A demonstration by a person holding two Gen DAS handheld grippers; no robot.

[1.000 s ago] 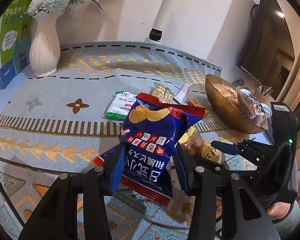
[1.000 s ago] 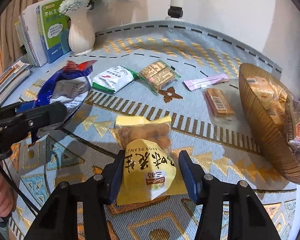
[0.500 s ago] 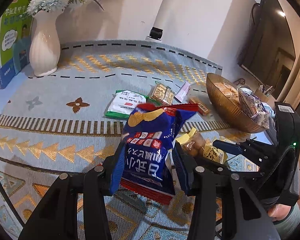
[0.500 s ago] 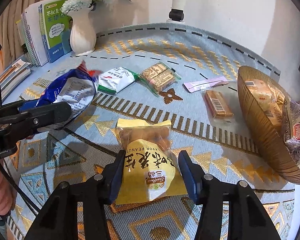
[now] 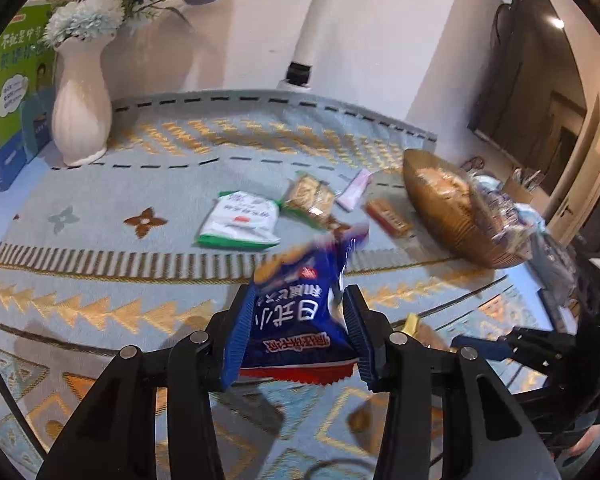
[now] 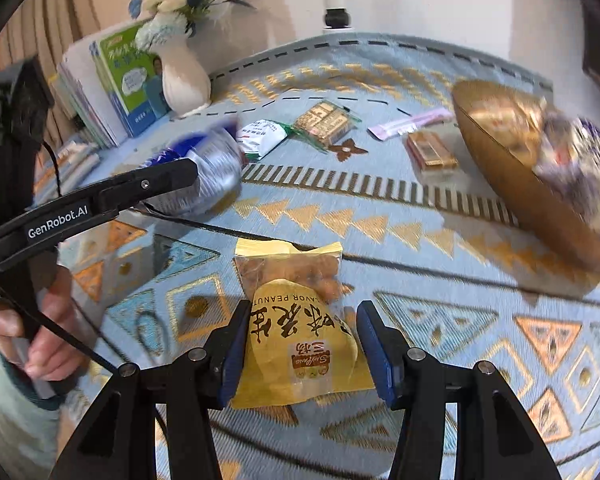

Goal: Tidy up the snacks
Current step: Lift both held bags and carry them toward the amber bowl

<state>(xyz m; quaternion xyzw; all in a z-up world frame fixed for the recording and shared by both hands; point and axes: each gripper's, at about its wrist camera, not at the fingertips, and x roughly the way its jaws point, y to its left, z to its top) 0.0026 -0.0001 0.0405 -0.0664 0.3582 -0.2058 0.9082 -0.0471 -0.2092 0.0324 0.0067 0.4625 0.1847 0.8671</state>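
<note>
A blue chip bag hangs over the patterned cloth with my left gripper shut on its lower half; its blurred top leans toward the golden basket. In the right wrist view, my right gripper is shut on a yellow peanut packet held above the cloth. The left gripper with the blue bag shows on the left there, and the basket, holding several wrapped snacks, fills the upper right. My right gripper appears at the lower right of the left wrist view.
Loose on the cloth lie a white-green packet, a cracker pack, a pink stick and a brown bar. A white vase and books stand at the back left. A person's hand grips the left handle.
The blue bag's top has flopped forward and toward the basket in the left grip. My right gripper has carried the peanut packet toward the basket and rolled, so the basket looms larger.
</note>
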